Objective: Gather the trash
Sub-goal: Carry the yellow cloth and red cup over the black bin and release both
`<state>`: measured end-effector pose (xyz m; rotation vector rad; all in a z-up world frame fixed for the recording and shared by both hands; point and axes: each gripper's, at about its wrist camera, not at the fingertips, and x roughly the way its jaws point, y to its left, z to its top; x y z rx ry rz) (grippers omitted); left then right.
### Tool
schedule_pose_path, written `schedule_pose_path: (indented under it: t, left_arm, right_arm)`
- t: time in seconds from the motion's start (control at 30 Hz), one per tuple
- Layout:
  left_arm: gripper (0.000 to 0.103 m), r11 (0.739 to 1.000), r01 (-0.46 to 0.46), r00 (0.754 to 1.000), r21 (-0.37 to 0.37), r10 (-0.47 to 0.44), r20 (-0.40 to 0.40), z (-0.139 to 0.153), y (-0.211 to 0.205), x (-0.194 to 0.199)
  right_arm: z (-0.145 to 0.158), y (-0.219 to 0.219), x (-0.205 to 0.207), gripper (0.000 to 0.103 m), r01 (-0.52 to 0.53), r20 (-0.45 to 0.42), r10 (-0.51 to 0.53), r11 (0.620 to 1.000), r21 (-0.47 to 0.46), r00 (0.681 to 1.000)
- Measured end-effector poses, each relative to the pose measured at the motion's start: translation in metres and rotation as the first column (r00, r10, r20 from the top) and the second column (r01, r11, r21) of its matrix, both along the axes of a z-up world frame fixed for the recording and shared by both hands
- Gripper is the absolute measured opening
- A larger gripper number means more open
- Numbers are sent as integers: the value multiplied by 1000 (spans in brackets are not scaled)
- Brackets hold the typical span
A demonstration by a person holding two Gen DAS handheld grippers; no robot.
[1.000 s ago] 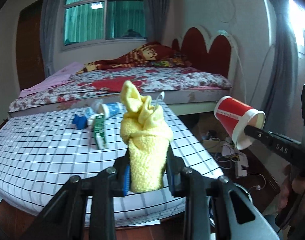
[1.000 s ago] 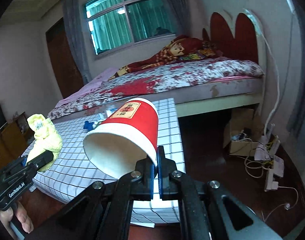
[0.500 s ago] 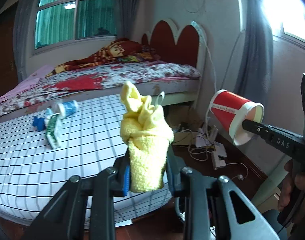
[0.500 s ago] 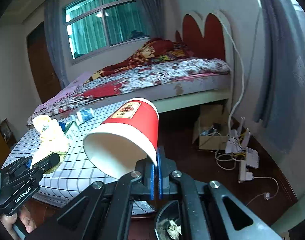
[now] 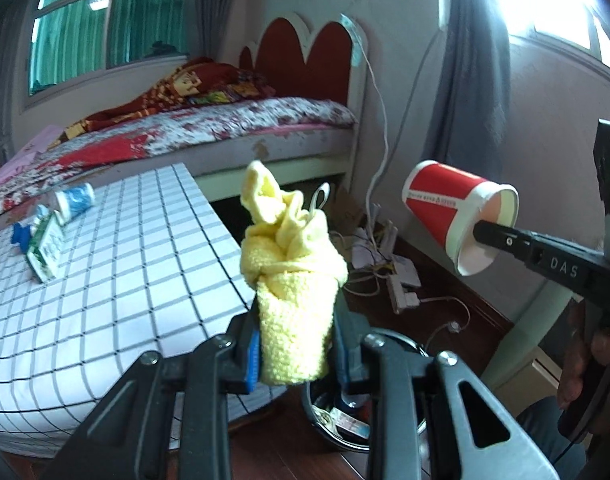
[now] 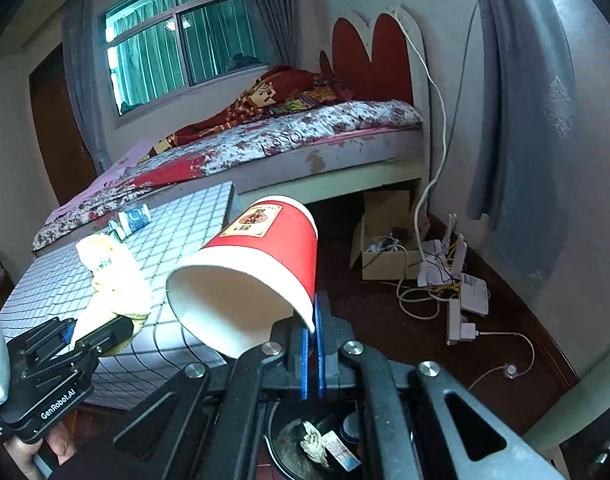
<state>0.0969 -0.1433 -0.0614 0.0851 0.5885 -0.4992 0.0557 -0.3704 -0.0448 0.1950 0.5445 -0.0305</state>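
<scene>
The left claw (image 5: pixel 295 354) clamps a bunched yellow cloth (image 5: pixel 291 276); the right claw (image 6: pixel 313 354) pinches the rim of a red paper cup (image 6: pixel 261 264). Both hang above the dark trash bin (image 6: pixel 305 446) on the floor, which already holds scraps. Neither is dropped yet. A green carton (image 5: pixel 45 250) and small bottle (image 5: pixel 75 200) remain on the checked tabletop (image 5: pixel 125 280).

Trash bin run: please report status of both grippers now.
Left gripper shut on yellow fuzzy cloth. Right gripper shut on red paper cup rim. Black trash bin below, nothing between.
</scene>
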Motion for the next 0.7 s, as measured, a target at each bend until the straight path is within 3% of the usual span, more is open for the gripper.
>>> schedule_pose_path:
  t: [0.27, 0.4, 0.57, 0.7]
  left_arm:
    - [29, 995, 95, 988, -10, -96, -120, -38, -32, 1]
    - [30, 989, 145, 971, 2, -142, -195, -60, -48, 3]
    - [30, 984, 178, 957, 28, -167, -238, -77, -60, 4]
    - [30, 978, 206, 942, 27, -191, -276, -89, -68, 2]
  right_arm:
    - [-49, -12, 1, 3, -12, -103, 10, 1000, -25, 995]
    - [-75, -16, 3, 3, -19, -162, 13, 999, -30, 987]
    - [-114, -30, 6, 3, -18, -252, 6, 999, -44, 968]
    - [-126, -35, 6, 3, -34, -281, 24, 999, -31, 959]
